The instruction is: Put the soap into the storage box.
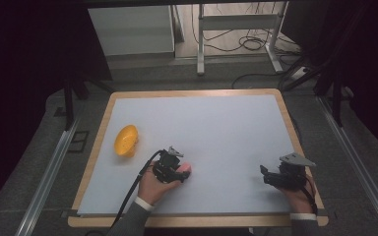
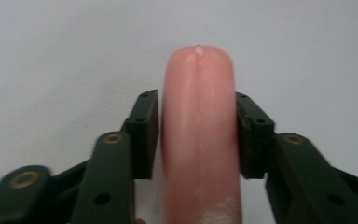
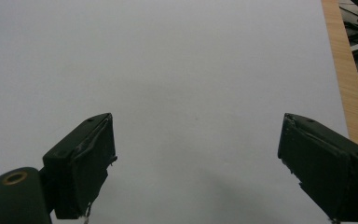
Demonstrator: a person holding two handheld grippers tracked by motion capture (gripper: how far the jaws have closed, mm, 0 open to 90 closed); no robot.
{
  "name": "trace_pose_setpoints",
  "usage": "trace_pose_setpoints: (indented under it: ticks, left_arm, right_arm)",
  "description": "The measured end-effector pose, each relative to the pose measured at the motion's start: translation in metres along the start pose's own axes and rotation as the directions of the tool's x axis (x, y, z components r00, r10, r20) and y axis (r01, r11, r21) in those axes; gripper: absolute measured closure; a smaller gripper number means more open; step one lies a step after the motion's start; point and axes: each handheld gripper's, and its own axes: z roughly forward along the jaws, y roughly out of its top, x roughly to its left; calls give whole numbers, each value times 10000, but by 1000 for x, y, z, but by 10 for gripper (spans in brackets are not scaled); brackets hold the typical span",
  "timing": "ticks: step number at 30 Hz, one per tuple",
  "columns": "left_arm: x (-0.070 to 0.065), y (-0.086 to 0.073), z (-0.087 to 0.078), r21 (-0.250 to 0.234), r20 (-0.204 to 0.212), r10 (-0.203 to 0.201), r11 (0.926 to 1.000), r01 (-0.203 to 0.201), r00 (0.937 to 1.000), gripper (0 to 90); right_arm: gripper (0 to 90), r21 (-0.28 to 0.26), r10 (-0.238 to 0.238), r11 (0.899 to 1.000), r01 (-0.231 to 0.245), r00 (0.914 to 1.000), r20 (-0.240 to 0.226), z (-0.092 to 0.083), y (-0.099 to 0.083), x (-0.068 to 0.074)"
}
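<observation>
Sausage [image 2: 199,135], pink and smooth, sits clamped between the jaws of the left gripper [image 1: 171,167] near the table's [image 1: 226,123] front left. By my judgement it is mid-carry, and the yellow bowl [image 1: 126,140] nearby looks the likely target. Right gripper [image 3: 196,163] hangs with jaws wide apart, holding nothing.

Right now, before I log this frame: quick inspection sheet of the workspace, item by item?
Surface: white sheet on a wood-edged table, flat, no marks seen.
Job's things: pink sausage-shaped item gripped in the left gripper; yellow bowl tipped on its side, left of it, apart.
Clutter: nothing seen.
Grippers: left one shut on the pink item, jaws pressing both its sides; right gripper open, nothing between its jaws, low over the sheet near the table's right edge.
Cables: black cable trails from the left gripper off the near edge; loose cables on the floor beyond.
Surroundings: white metal frame legs and a white cabinet behind; dim room.
</observation>
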Motion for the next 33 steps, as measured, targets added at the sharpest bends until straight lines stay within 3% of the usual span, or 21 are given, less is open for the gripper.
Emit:
trace_pose_setpoints:
  ticks: [15,33]
  left_arm:
    - [10,-2,-9,-433,207,-267,9987,276,9994,601]
    - [22,-1,-36,-912,-43,-324,9953,318,9995,601]
  right_arm:
    - [108,-51,36,10000,-36,10000,21,-1,0,-1]
    - [108,-11,15,10000,-15,10000,71,0,0,-1]
